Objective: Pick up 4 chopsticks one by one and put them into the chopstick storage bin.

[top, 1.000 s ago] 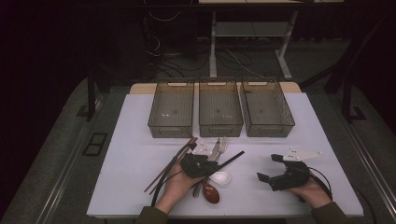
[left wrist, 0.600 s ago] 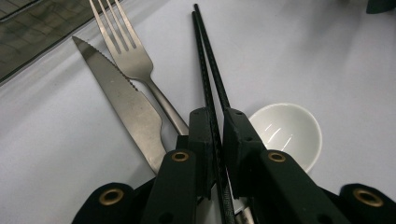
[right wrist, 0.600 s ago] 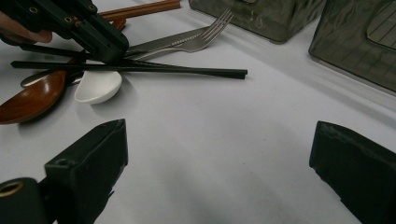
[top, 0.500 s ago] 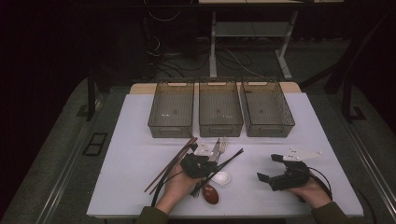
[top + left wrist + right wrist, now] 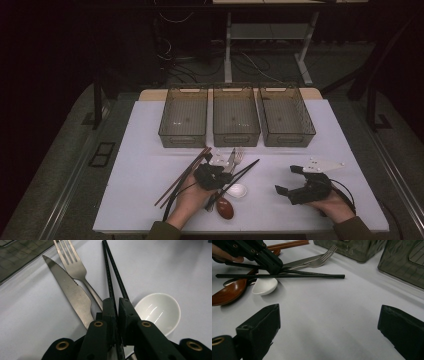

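My left gripper [image 5: 116,302] is shut on a pair of black chopsticks [image 5: 110,272], which run out between the two jaws. Those jaws have just been closing with the chopsticks between them. Seen from above, the left gripper [image 5: 212,175] sits over a pile of cutlery in the middle of the white table [image 5: 145,150], and the black chopsticks [image 5: 247,169] point right and away. My right gripper [image 5: 286,179] rests open at the front right with nothing between its jaws. In its own view the right gripper [image 5: 329,322] faces bare table, with the black chopsticks [image 5: 287,276] beyond.
A steel knife [image 5: 67,287] and fork [image 5: 72,262] lie left of the chopsticks, and a white spoon [image 5: 160,310] lies right. A brown wooden spoon [image 5: 225,209] and brown chopsticks [image 5: 182,175] are nearby. Three clear bins [image 5: 184,117] [image 5: 236,115] [image 5: 286,116] stand at the back.
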The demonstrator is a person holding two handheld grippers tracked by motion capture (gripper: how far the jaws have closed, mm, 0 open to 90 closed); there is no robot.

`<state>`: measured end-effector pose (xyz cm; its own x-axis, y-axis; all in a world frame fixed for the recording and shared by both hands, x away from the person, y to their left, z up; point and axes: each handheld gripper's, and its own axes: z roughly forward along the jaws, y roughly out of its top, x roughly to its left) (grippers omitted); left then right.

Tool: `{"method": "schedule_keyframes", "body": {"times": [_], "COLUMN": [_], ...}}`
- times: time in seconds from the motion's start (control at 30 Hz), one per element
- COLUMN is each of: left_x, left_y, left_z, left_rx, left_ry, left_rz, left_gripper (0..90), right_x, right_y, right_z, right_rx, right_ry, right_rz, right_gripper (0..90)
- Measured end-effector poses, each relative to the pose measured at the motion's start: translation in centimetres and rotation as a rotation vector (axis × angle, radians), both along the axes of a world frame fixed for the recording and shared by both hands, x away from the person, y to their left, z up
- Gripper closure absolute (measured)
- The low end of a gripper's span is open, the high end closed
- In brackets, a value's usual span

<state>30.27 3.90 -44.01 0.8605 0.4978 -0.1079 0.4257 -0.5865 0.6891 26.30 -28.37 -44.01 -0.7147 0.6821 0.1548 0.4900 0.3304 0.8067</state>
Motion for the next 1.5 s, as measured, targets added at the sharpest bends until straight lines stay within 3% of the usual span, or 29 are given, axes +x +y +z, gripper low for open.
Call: {"method": "schedule_keyframes", "body": {"times": [0.8,1.03,1.5], "left_x": [0.1,0.1,-0.1], "left_y": [0.4,0.9,2.7], "left_z": [1.0,1.5,2.9], "left_rx": [0.013,-0.006,-0.049], "left_ry": [-0.002,-0.005,-0.016], "left_rz": [-0.005,0.005,-0.028], "left_gripper": [84.9,84.9,84.9], "right_x": [0.0,0.0,-0.5], "right_y": [-0.1,0.0,-0.3], "right_z": [0.0,0.0,-0.3], "right_rx": [0.001,0.003,0.006], "right_ry": [-0.001,0.002,0.003], "right_rz": [0.001,0.002,0.004], "right_gripper": [4.3,4.2,4.2]}}
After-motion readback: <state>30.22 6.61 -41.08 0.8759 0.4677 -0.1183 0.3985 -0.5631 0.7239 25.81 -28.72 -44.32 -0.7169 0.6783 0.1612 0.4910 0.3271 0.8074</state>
